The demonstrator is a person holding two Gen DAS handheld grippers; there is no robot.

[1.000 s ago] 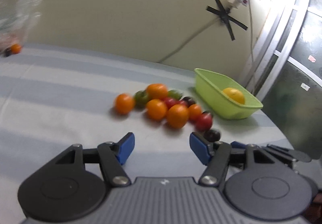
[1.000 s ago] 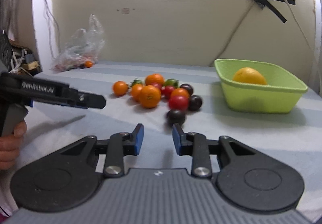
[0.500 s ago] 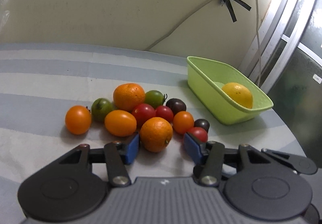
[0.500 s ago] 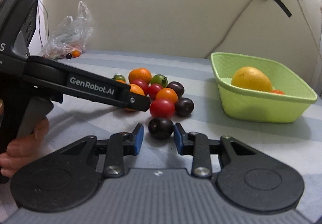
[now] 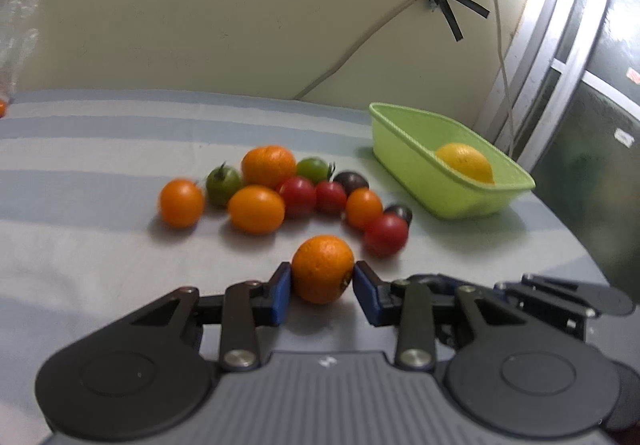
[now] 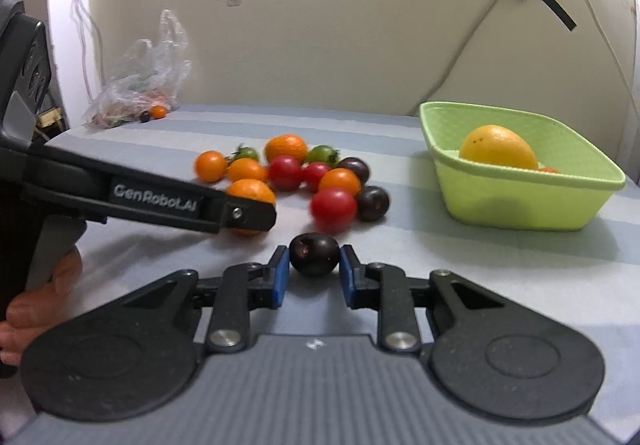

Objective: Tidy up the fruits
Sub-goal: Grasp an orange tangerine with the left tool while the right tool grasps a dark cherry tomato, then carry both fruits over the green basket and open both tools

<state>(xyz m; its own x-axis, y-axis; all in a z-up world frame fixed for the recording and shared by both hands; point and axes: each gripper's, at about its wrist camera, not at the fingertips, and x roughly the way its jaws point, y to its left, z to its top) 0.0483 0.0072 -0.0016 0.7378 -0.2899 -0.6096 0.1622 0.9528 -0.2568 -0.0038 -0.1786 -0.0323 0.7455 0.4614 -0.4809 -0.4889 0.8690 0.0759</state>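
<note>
From where I stand, both grippers are working the near edge of the fruit pile at once. The left gripper is closing on an orange, which sits between its blue pads, just clear of the pile's near side. The pads look to be touching its flanks, so I'd call it held, though only by the tips. To the right of it, the right gripper is closing on a dark plum, also just this side of the pile; its pads look to be at the skin or a hair off it, and I'd not swear to a firm hold.

The risks, as I judge them: both fruits are round and smooth and caught near the pad tips, so either could squirt forward into the pile or roll away on lifting. The plum is soft and could bruise if squeezed hard. The two grippers are close together, and their arms could knock each other when they swing toward the basket.

The green basket stands right of the pile, well apart, with a big yellow fruit in it. A red tomato and another plum lie between the held plum and the pile's middle. A plastic bag lies far left of the pile, by the wall.
</note>
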